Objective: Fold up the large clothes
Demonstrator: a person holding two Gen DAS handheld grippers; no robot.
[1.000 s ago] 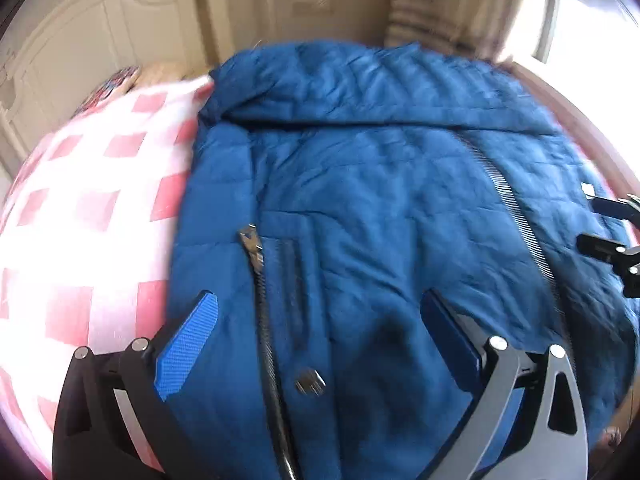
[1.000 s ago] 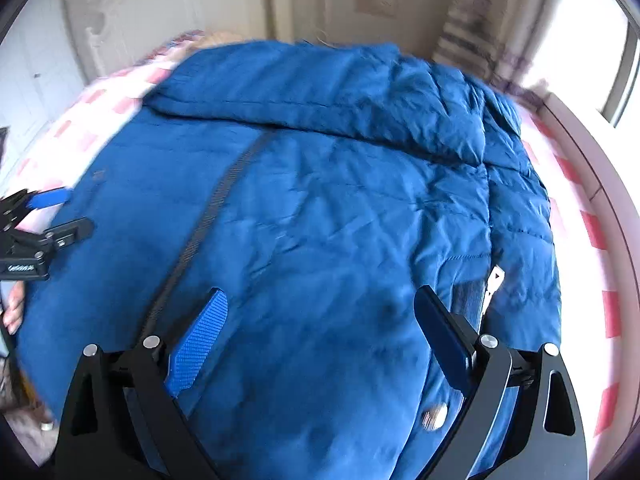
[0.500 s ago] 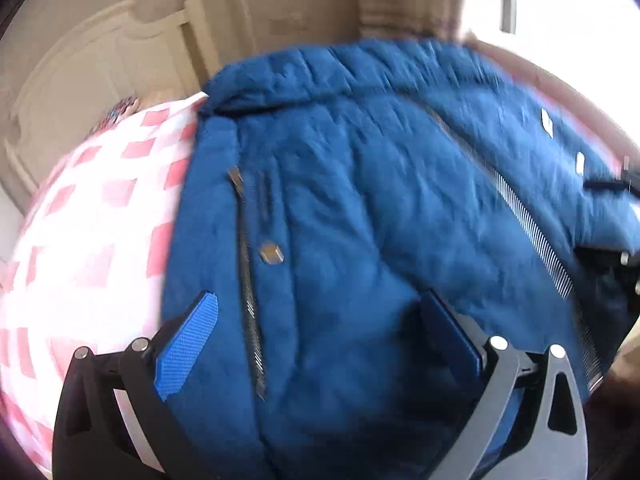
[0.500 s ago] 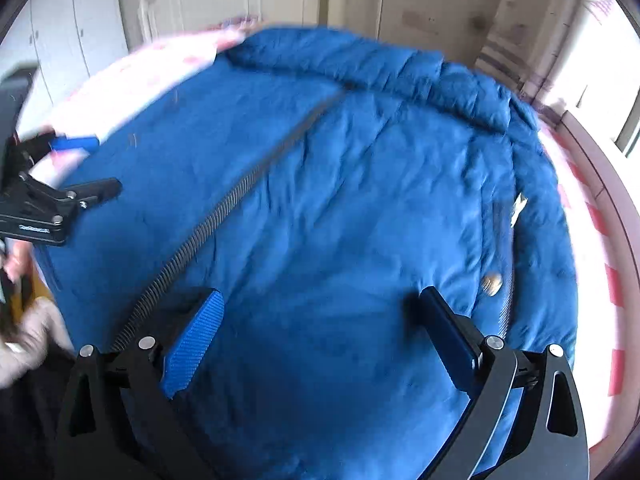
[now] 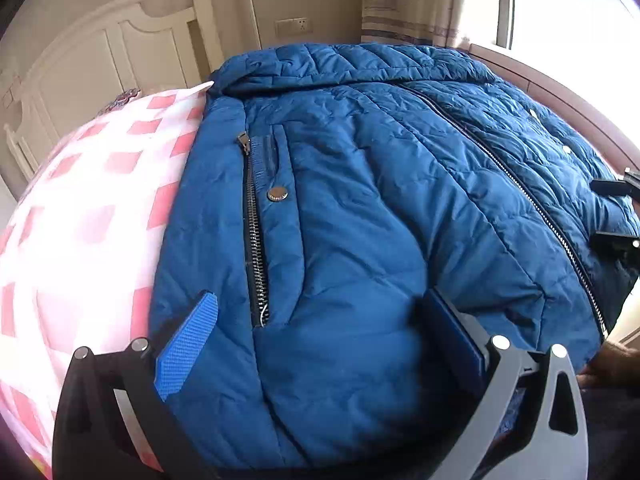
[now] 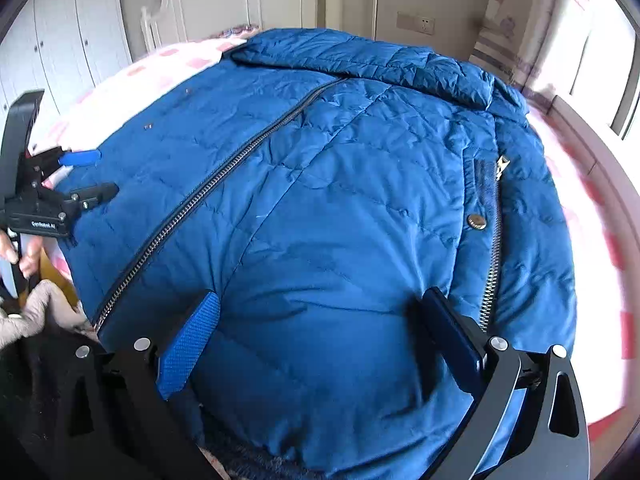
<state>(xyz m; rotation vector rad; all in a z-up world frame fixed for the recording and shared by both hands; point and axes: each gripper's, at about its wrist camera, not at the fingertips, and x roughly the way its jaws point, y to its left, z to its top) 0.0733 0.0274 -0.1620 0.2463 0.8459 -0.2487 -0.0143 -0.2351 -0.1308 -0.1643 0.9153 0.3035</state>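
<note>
A large blue quilted jacket [image 5: 360, 220] lies flat, front up and zipped, on a bed with a pink-and-white checked sheet [image 5: 88, 208]; it also fills the right wrist view [image 6: 320, 200]. My left gripper [image 5: 320, 336] is open over the hem near the left pocket zip [image 5: 254, 240]. My right gripper [image 6: 320, 332] is open over the hem near the right pocket zip [image 6: 494, 248]. Each gripper shows at the edge of the other's view: the right one in the left wrist view [image 5: 616, 210], the left one in the right wrist view [image 6: 92, 174].
A white headboard [image 5: 120, 52] and wall stand behind the bed. A window and curtain [image 5: 440, 0] are at the right. White wardrobe doors [image 6: 60, 40] are at the left. The bed's wooden side rail [image 5: 560, 100] runs along the right.
Both grippers have pulled back toward the jacket's hem and risen, so more of the jacket shows. Both stay open. The jacket has not moved.
</note>
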